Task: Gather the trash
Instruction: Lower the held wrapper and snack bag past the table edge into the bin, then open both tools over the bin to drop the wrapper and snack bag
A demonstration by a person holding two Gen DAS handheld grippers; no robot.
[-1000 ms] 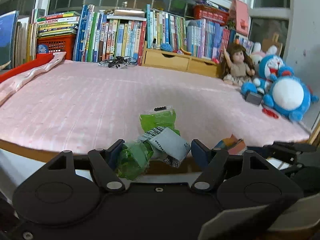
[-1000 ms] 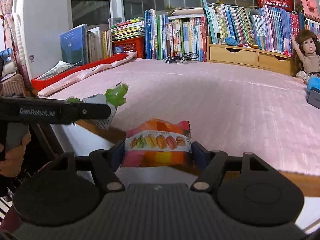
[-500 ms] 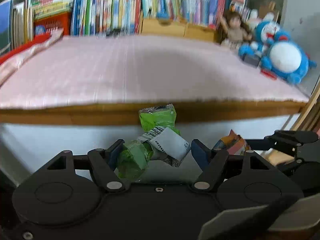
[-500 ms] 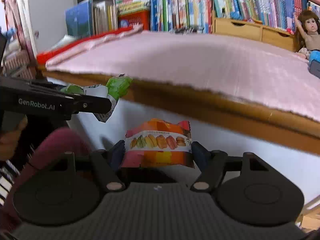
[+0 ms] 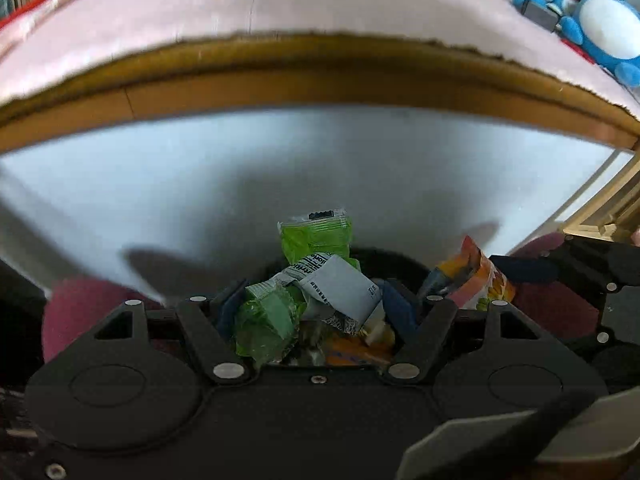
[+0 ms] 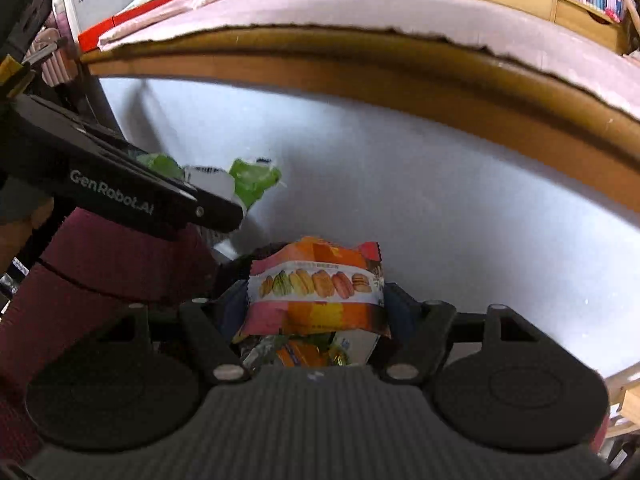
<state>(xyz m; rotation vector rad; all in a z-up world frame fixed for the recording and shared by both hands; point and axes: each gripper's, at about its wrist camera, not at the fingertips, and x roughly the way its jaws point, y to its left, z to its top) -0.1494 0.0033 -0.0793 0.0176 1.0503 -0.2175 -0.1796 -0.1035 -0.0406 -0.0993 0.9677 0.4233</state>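
We see the wooden-edged table with its pink cloth far above, its white front panel filling the middle, books and blue plush toys beyond. Nearer, a dark bin of wrappers lies just below both grippers. Our left gripper clamps the crumpled green-and-white wrappers; our right gripper grips the orange macaron packet crosswise, long axis left to right. Release looks next.
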